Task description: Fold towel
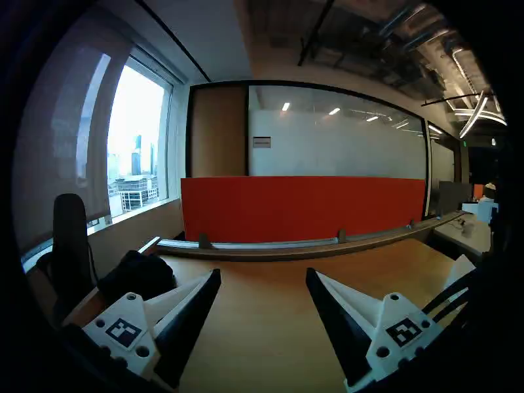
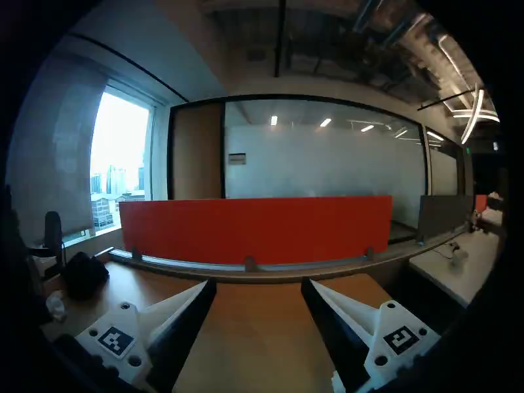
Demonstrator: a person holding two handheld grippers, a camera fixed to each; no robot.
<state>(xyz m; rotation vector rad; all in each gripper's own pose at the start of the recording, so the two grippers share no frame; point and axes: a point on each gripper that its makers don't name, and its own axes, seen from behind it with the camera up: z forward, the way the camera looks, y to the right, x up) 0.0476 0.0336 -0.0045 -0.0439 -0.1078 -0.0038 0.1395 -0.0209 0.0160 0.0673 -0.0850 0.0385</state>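
Observation:
My left gripper (image 1: 263, 274) is held open over a bare wooden desk (image 1: 268, 308), its white fingers (image 1: 183, 301) spread wide with nothing between them. My right gripper (image 2: 257, 283) is open too, above the same desk top (image 2: 255, 327), and holds nothing. In the left gripper view a pale corner of cloth or paper (image 1: 460, 267) pokes in at the right edge; I cannot tell whether it is the towel.
An orange divider panel (image 1: 301, 206) runs along the desk's far edge. A black bag (image 1: 137, 275) lies at the left by a dark chair back (image 1: 71, 245) and the window (image 1: 134, 147). Another desk (image 2: 458, 259) with small items stands to the right.

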